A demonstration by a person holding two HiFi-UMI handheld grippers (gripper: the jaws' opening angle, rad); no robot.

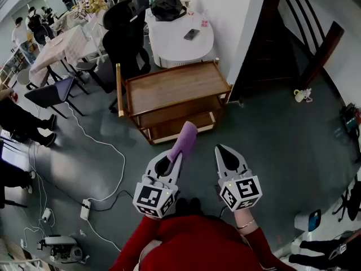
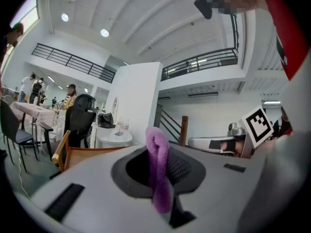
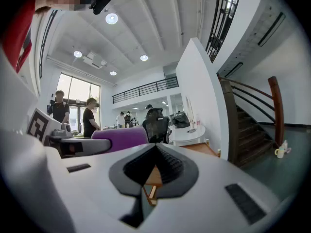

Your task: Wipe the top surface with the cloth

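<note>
A rolled purple cloth (image 1: 185, 140) sticks out of my left gripper (image 1: 176, 154), whose jaws are shut on it. In the left gripper view the cloth (image 2: 158, 169) stands pinched between the jaws. My right gripper (image 1: 220, 149) hangs beside it, shut with nothing in it; in the right gripper view only a thin slit shows between its jaws. A wooden cart with a bare top surface (image 1: 175, 86) and lower shelves stands on the floor ahead of both grippers, well beyond their tips. The cloth (image 3: 119, 139) also shows at the left of the right gripper view.
A white round table (image 1: 179, 41) with a phone and a black bag stands behind the cart, next to black office chairs (image 1: 127, 38). A white wall and a dark staircase (image 1: 293, 44) are at the right. A power strip (image 1: 85, 209) and cables lie on the floor at the left. People sit at the back left.
</note>
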